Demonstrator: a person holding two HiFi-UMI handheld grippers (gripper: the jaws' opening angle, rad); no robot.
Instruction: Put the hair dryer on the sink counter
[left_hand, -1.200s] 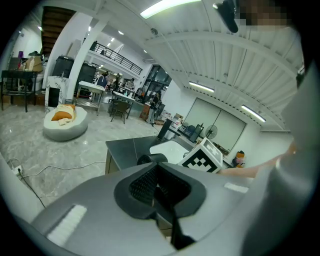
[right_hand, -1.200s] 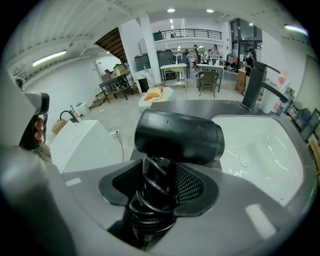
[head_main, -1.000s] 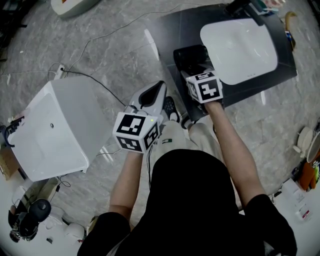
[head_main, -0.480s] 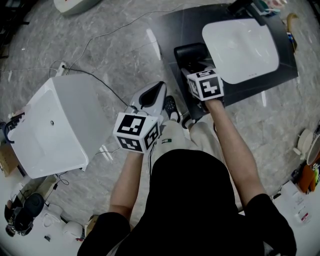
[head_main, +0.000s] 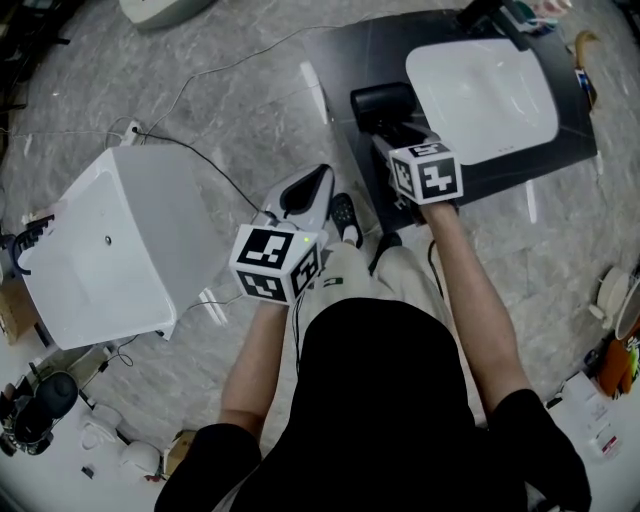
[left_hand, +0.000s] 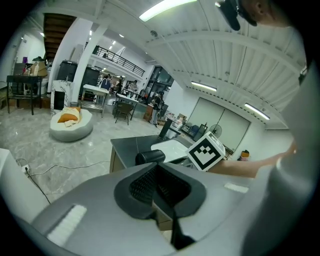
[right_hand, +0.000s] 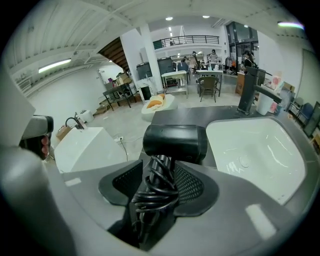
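The right gripper (head_main: 398, 140) has its jaws clamped on the cord-wrapped handle of the hair dryer (head_main: 380, 102), whose black barrel hangs over the dark tabletop (head_main: 350, 45) just left of the sink basin (head_main: 480, 90). To set it down well, lower it onto the bare strip left of the basin, lay the barrel flat so it cannot roll toward the basin, and only then part the jaws. The left gripper (head_main: 300, 195) sits well left of the basin, with its jaws together on nothing. Since a second ago the right gripper has edged slightly nearer the basin; the left has barely stirred.
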